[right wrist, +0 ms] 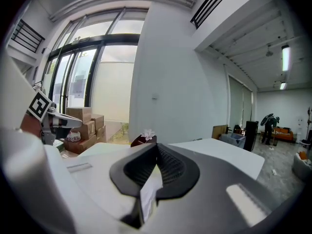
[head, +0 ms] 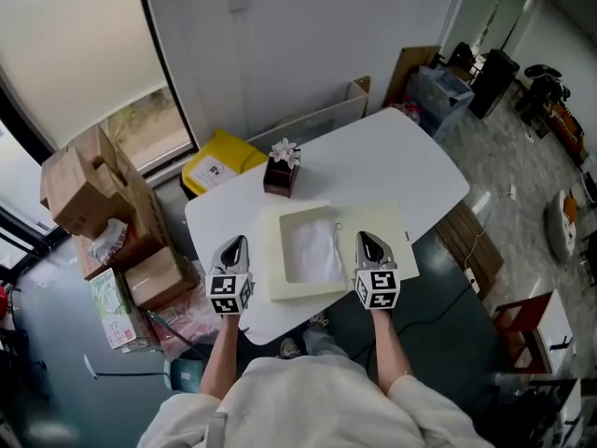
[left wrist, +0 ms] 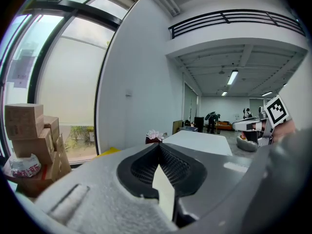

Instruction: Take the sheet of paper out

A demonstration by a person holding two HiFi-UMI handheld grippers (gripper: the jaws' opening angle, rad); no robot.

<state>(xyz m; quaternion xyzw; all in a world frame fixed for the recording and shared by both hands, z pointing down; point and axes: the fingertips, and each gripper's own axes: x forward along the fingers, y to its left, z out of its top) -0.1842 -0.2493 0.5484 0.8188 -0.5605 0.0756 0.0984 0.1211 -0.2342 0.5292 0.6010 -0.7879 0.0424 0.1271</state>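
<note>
On the table [head: 401, 157], the paper [head: 312, 250] lies between left gripper [head: 237, 242] and right gripper [head: 367, 239], both clenched.

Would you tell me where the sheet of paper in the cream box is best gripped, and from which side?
Probably its near edge, coming from above on the person's side: the sheet of paper lies flat inside the walled cream box, so a level approach would meet the rim.

White counter [head: 410, 157] standing on a grey polished floor [head: 522, 157]. Plain white wall [head: 308, 35] behind; tall dark-framed window [head: 75, 54] at left, with stacked cardboard boxes [head: 84, 189] beside it. Ceiling strip lights [left wrist: 232, 77] illuminate the far hall.
</note>
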